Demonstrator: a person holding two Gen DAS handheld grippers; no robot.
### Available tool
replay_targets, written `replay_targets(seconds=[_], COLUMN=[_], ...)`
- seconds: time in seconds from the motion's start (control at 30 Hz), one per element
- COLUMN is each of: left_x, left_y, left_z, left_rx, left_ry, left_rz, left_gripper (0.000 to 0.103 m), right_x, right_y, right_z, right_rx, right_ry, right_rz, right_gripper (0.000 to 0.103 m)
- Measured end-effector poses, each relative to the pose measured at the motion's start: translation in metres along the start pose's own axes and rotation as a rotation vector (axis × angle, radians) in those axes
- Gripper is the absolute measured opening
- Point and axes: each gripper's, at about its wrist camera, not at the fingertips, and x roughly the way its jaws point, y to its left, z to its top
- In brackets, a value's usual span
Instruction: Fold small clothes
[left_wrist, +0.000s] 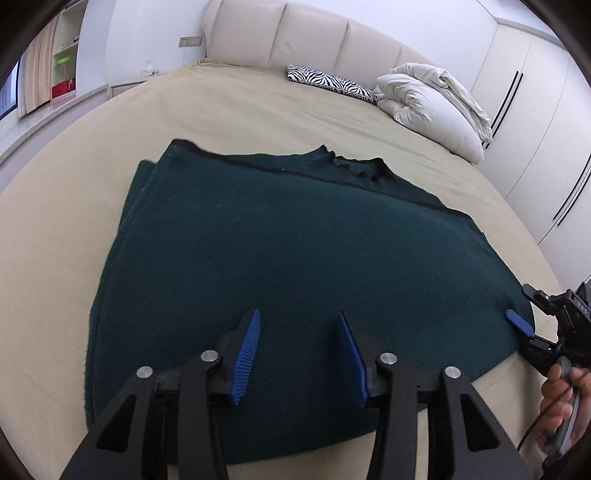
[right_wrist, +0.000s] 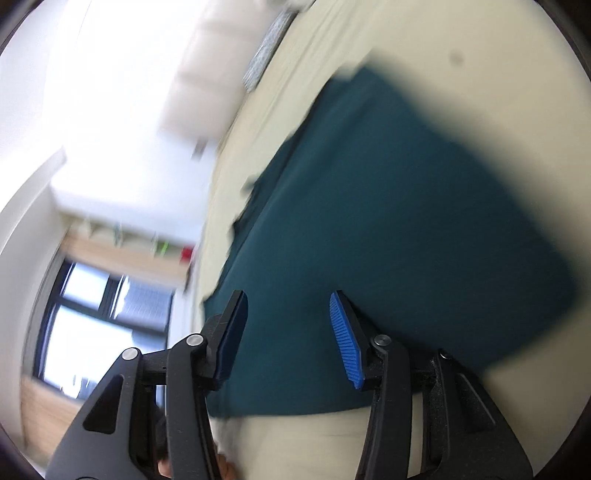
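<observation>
A dark teal sweater (left_wrist: 280, 251) lies folded flat on the beige bed (left_wrist: 258, 107), its collar at the far edge. My left gripper (left_wrist: 298, 319) is open and empty, just above the sweater's near part. My right gripper (left_wrist: 524, 314) shows at the sweater's right edge in the left wrist view, one blue pad over the cloth. In the right wrist view, which is tilted and blurred, the right gripper (right_wrist: 290, 302) is open above the sweater (right_wrist: 388, 221), with nothing between its pads.
A zebra-print pillow (left_wrist: 332, 83) and a bundled white duvet (left_wrist: 432, 107) lie near the padded headboard (left_wrist: 314, 37). White wardrobes (left_wrist: 535, 110) stand at the right. Shelves (left_wrist: 62, 62) and a window are at the left.
</observation>
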Motion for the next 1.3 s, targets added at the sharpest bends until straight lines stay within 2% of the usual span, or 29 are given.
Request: replay_targets(seconds=[0.03, 0.1, 0.2, 0.27, 0.3, 0.37, 0.47, 0.53, 0.6, 0.67, 0.73, 0.77, 0.87, 1.0, 1.17, 1.3], left_x=[-0.002, -0.01, -0.027, -0.044, -0.052, -0.057, -0.046, -0.025, -0.006, -0.003, -0.003, -0.002, -0.003, -0.005, 0.0, -0.001], left_y=[0.004, 0.015, 0.028, 0.026, 0.023, 0.011, -0.004, -0.002, 0.006, 0.009, 0.008, 0.009, 0.011, 0.011, 0.007, 0.005], left_z=[-0.002, -0.005, -0.009, -0.006, -0.005, 0.003, 0.012, 0.017, 0.016, 0.011, 0.011, 0.01, 0.011, 0.006, 0.008, 0.006], left_rx=[-0.004, -0.025, -0.061, -0.054, -0.041, 0.005, 0.084, 0.096, 0.069, 0.081, 0.093, 0.092, 0.085, 0.092, 0.094, 0.099], left_ry=[0.001, 0.003, -0.006, -0.037, -0.056, -0.072, -0.073, -0.012, 0.05, 0.055, 0.053, 0.054, 0.053, 0.048, 0.049, 0.047], left_rz=[0.001, 0.003, 0.031, 0.091, 0.098, 0.121, 0.186, 0.227, 0.231, 0.24, 0.245, 0.243, 0.233, 0.236, 0.238, 0.245], left_gripper=[0.039, 0.039, 0.039, 0.045, 0.048, 0.058, 0.065, 0.065, 0.065, 0.065, 0.065, 0.066, 0.066, 0.067, 0.067, 0.067], right_x=[-0.013, -0.037, -0.062, -0.065, -0.062, -0.053, -0.022, 0.011, 0.041, 0.074, 0.087, 0.089, 0.071, 0.022, -0.043, -0.088], right_y=[-0.009, -0.023, -0.021, -0.007, 0.003, 0.022, 0.057, 0.073, 0.083, 0.08, 0.067, 0.057, 0.033, 0.002, -0.01, 0.01], right_z=[0.006, 0.017, 0.012, 0.008, 0.003, -0.006, -0.022, -0.03, -0.036, -0.03, -0.029, -0.023, -0.009, 0.015, 0.015, -0.006], right_rx=[0.017, 0.041, 0.027, 0.004, -0.004, -0.037, -0.118, -0.143, -0.157, -0.137, -0.124, -0.113, -0.042, -0.006, -0.057, -0.218], right_ry=[-0.028, -0.076, -0.122, -0.127, -0.116, -0.08, 0.041, 0.092, 0.13, 0.169, 0.179, 0.167, 0.126, -0.017, -0.155, -0.304], right_rz=[-0.008, -0.021, -0.045, -0.036, 0.001, 0.055, 0.099, 0.103, 0.097, 0.062, -0.006, -0.023, 0.032, -0.024, -0.153, -0.295], right_gripper=[0.044, 0.044, 0.047, 0.049, 0.049, 0.051, 0.052, 0.052, 0.052, 0.052, 0.052, 0.05, 0.046, 0.049, 0.049, 0.054])
